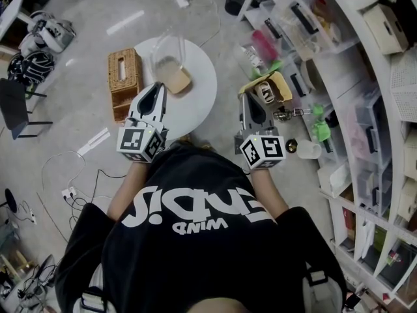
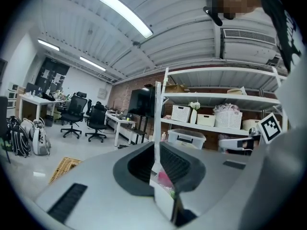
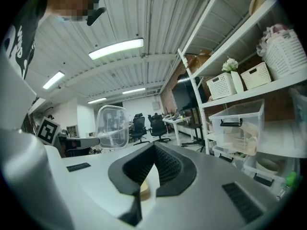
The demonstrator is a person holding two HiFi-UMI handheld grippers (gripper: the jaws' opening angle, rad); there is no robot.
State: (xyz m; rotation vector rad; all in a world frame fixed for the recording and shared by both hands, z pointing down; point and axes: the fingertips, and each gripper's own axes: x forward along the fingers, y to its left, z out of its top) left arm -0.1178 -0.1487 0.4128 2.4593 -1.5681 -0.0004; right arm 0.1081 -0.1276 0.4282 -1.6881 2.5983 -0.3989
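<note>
My left gripper (image 1: 158, 90) hangs over the near edge of a round white table (image 1: 203, 90), jaws together with nothing between them. Just beyond its tip stands a clear plastic container (image 1: 171, 67) with something tan inside; it also shows in the right gripper view as the container (image 3: 111, 127). My right gripper (image 1: 250, 104) is held to the right of the table, near a yellow tray (image 1: 270, 89) on the shelving, and its jaws are shut and empty too. In their own views, the left gripper (image 2: 157, 150) and right gripper (image 3: 152, 151) leave only a thin slit.
A wicker box (image 1: 124, 80) stands on the floor left of the table. White shelving (image 1: 339, 77) with bins and clutter runs down the right side. A dark chair (image 1: 16, 106), bags and floor cables (image 1: 71, 191) lie to the left. Office desks and chairs (image 2: 76, 116) stand farther off.
</note>
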